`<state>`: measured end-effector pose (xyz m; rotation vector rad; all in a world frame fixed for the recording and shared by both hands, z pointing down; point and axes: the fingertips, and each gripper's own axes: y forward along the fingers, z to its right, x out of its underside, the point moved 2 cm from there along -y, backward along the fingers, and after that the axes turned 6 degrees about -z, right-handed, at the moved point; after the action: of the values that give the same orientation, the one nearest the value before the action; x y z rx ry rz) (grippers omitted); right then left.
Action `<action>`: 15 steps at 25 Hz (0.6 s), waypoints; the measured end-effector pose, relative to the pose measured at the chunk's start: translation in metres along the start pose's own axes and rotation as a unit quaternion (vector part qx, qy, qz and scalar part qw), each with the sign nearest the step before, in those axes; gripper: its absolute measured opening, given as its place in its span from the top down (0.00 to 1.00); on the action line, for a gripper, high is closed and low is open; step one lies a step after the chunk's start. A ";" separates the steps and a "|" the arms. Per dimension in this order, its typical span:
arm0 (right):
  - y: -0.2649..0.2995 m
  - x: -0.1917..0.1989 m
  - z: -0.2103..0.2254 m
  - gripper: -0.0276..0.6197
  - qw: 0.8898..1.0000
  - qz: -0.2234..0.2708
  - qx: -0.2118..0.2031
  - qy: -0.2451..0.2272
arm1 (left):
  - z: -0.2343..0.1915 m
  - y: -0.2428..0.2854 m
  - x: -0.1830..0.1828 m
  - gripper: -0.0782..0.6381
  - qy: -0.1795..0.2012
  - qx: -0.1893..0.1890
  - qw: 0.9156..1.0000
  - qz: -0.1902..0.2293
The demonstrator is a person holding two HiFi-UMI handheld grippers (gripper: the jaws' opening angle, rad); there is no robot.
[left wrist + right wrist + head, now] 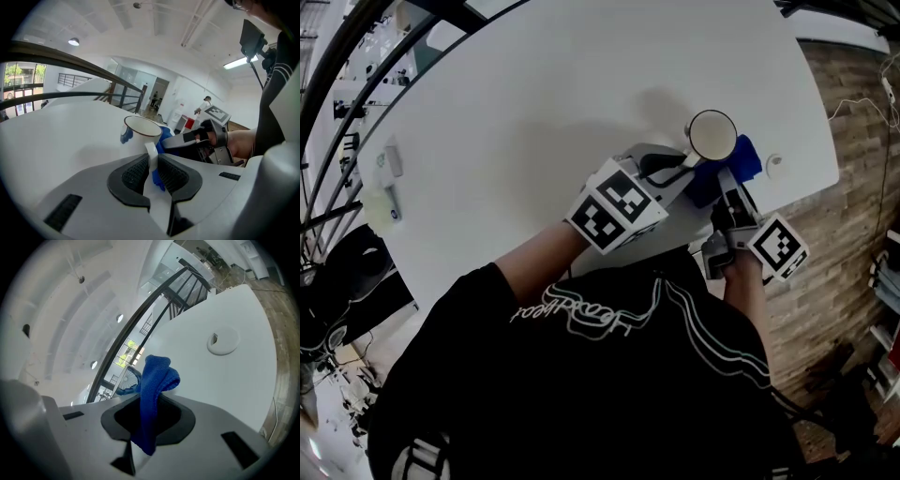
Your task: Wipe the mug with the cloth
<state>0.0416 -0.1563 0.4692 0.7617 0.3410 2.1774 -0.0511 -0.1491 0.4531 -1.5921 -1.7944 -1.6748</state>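
White table. Left gripper: jaws narrowly parted, clamped on the handle of the white mug, near the table's right edge. Right gripper: jaws pinch the blue cloth, bunched against the mug's side.

Person is wearing a black short-sleeved shirt bearing white outline lettering and white piping. Left hand-held gripper and right hand-held gripper are showing pale grey shells, black ribbed pads, and rear cubes carrying black-and-white square markers.
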 end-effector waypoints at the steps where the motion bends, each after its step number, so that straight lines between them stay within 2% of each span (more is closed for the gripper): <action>1: 0.000 -0.001 -0.002 0.86 1.000 -0.003 -0.005 -0.007 | -0.001 -0.001 0.001 0.80 0.002 -0.006 1.000 -0.002; 7: -0.019 -0.021 -0.005 0.86 0.997 -0.024 -0.030 -0.062 | 0.002 -0.002 -0.002 0.80 0.025 -0.037 0.999 -0.031; 15: -0.047 -0.074 -0.007 0.86 0.984 -0.079 -0.114 -0.113 | 0.010 0.006 -0.016 0.80 0.017 -0.099 0.993 -0.059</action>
<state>0.1029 -0.1817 0.4109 0.8131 0.0338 1.9179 -0.0350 -0.1507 0.4412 -1.5478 -1.7870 -1.9766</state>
